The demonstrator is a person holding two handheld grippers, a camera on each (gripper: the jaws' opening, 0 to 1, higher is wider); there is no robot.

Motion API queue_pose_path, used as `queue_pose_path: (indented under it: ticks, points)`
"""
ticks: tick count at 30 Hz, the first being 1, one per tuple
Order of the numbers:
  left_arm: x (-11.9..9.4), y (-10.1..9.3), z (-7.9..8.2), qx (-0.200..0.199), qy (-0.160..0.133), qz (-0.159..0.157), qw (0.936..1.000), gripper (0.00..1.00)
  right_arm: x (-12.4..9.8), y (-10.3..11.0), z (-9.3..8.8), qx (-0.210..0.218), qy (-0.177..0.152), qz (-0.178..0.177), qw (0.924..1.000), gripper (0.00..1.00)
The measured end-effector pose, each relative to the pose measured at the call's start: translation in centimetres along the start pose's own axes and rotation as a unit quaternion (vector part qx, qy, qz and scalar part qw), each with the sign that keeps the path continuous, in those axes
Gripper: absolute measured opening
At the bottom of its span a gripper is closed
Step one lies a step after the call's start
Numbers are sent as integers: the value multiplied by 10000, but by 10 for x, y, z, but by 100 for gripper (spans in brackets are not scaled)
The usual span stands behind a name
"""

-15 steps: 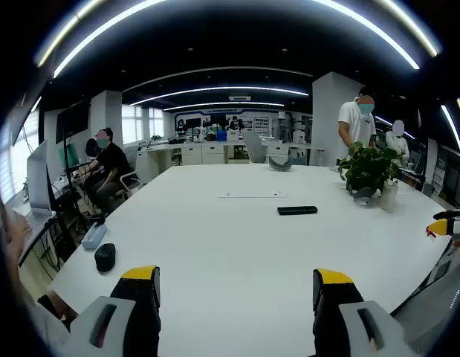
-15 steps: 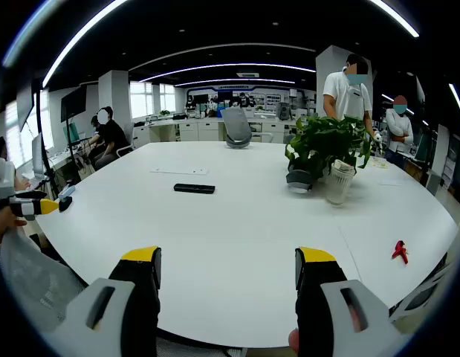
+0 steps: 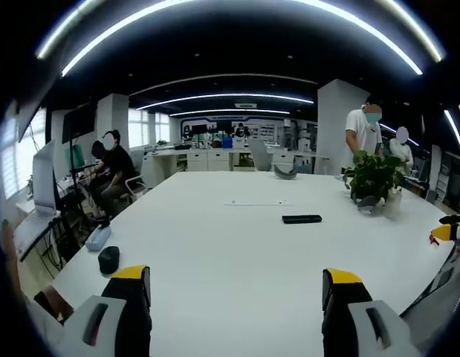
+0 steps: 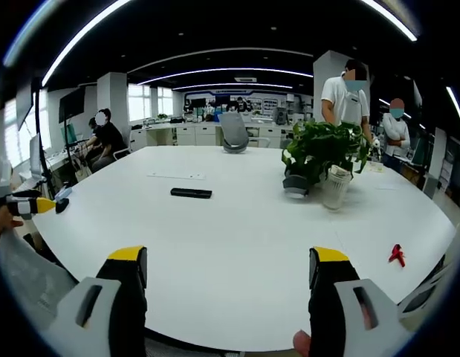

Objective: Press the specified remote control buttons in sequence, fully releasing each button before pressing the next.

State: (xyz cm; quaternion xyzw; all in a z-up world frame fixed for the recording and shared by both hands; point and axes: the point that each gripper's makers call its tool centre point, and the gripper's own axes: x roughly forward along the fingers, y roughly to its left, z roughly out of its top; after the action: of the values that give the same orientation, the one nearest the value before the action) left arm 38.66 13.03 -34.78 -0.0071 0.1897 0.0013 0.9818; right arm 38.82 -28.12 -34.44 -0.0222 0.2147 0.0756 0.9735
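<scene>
My left gripper [image 3: 235, 286] and right gripper [image 4: 228, 266] both stand spread wide, yellow-tipped jaws empty over the smooth white table [image 4: 237, 245]. The remote [image 3: 302, 219], a flat black bar, lies mid-table, right of centre in the left gripper view and at [image 4: 191, 193] left of centre in the right gripper view; its buttons are too small to make out. A leafy plant [image 4: 325, 147] in a white pot sits upper right, a small red thing [image 4: 397, 255] near the right edge is unclear.

My right tongs [image 4: 227, 279] gape wide over the white counter [image 4: 237, 230]; the black remote control [image 4: 191, 193] lies well ahead.
</scene>
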Motion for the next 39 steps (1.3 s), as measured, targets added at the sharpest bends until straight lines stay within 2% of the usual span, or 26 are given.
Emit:
queue_pose_path:
  ticks: [7, 17, 20, 39]
  points:
    - [1, 0, 0, 4, 15, -2, 10000, 100, 0, 4, 5, 6, -102, 58, 9999, 100]
    - [1, -1, -3, 37, 80, -12, 10000, 99, 0, 3, 4, 49, -103, 60, 9999, 100]
    - [1, -2, -4, 52, 86, -27, 9999, 99, -2, 1, 7, 68, -216, 30, 9997, 100]
    - [-1, -3, -5, 68, 84, -78, 9999, 97, -3, 2, 4, 74, -153, 59, 9998, 96]
